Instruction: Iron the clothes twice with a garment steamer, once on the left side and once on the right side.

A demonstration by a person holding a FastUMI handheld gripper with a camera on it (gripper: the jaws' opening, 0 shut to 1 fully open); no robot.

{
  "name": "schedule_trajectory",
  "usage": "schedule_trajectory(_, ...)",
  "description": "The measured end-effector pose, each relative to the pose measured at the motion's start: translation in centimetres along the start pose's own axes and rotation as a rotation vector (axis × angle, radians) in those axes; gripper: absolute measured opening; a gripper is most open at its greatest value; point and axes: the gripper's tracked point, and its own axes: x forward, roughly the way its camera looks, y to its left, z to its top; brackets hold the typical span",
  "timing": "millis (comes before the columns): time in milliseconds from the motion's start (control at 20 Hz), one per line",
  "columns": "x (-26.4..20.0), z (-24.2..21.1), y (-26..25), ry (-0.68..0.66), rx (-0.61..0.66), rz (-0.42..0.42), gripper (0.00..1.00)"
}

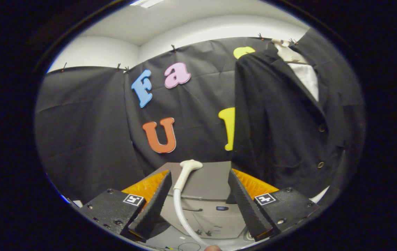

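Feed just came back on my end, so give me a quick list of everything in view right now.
steamer head: one, white, between and just ahead of the fingers, not gripped
hose: one, white, running down from the steamer head between the fingers
steamer base: one, grey, below and beyond the fingers
jacket: one, black, buttoned, hanging beyond the right finger
shirt: one, white, inside the jacket's collar
gripper: one, black fingers on orange, open, straddling the hose

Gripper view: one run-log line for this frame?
phase: approach | fingers: open, empty | steamer head: between fingers, ahead, untouched | hose: trailing down | jacket: hanging, ahead to the right | ironing: not started
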Motion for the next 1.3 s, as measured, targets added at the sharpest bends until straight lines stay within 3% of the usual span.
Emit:
schedule_trajectory(350,13.6,-5.0,3.2,0.226,-0.054,0.004,1.00)
schedule_trajectory(600,21.6,-7.2,3.1,0.311,-0.137,-0.047,1.00)
schedule_trajectory(1150,29.5,-11.1,2.5,0.426,-0.186,-0.186,0.93)
schedule_trajectory(1300,30.1,-12.5,1.4,0.472,-0.189,-0.227,0.81)
